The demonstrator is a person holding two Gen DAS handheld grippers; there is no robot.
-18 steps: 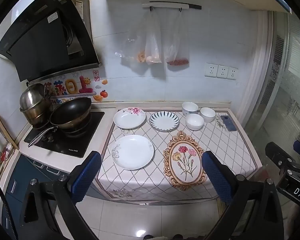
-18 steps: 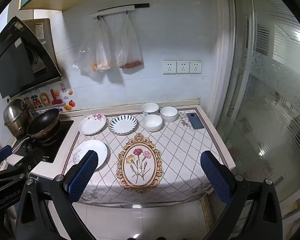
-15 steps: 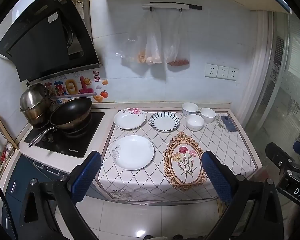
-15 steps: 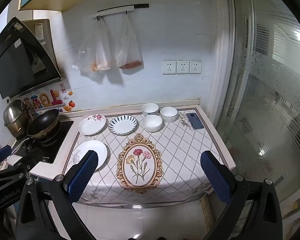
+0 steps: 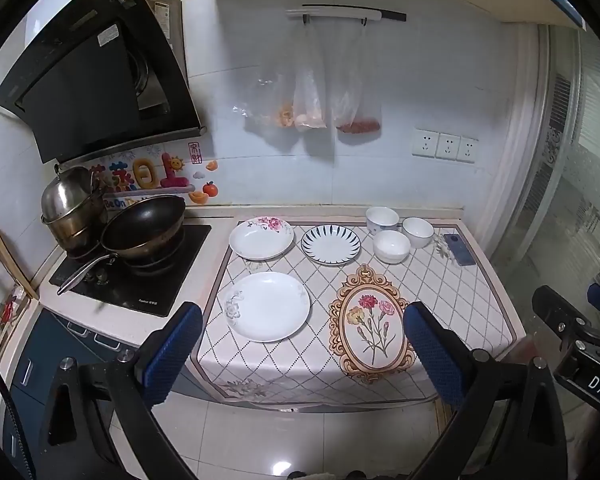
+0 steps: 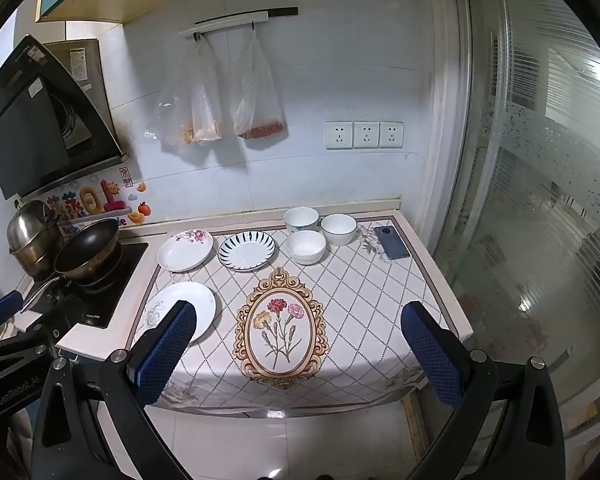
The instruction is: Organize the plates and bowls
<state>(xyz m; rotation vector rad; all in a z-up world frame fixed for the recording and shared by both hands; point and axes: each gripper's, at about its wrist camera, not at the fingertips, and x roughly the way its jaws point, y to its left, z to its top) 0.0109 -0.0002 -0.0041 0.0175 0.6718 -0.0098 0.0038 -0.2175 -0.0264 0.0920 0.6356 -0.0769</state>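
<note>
On the cloth-covered counter lie a large white plate (image 5: 267, 306) near the front left, a rose-patterned plate (image 5: 261, 237) and a blue-striped plate (image 5: 331, 244) behind it. Three white bowls (image 5: 391, 245) cluster at the back right. The same plates (image 6: 185, 249) and bowls (image 6: 305, 246) show in the right wrist view. My left gripper (image 5: 300, 350) is open and empty, held back in front of the counter's front edge. My right gripper (image 6: 298, 354) is open and empty too, to its right.
A black wok (image 5: 144, 227) and a steel pot (image 5: 70, 212) sit on the stove at the left. A blue phone (image 5: 458, 249) lies at the counter's back right. Plastic bags (image 5: 312, 92) hang on the wall. A glass door (image 6: 540, 200) stands at the right.
</note>
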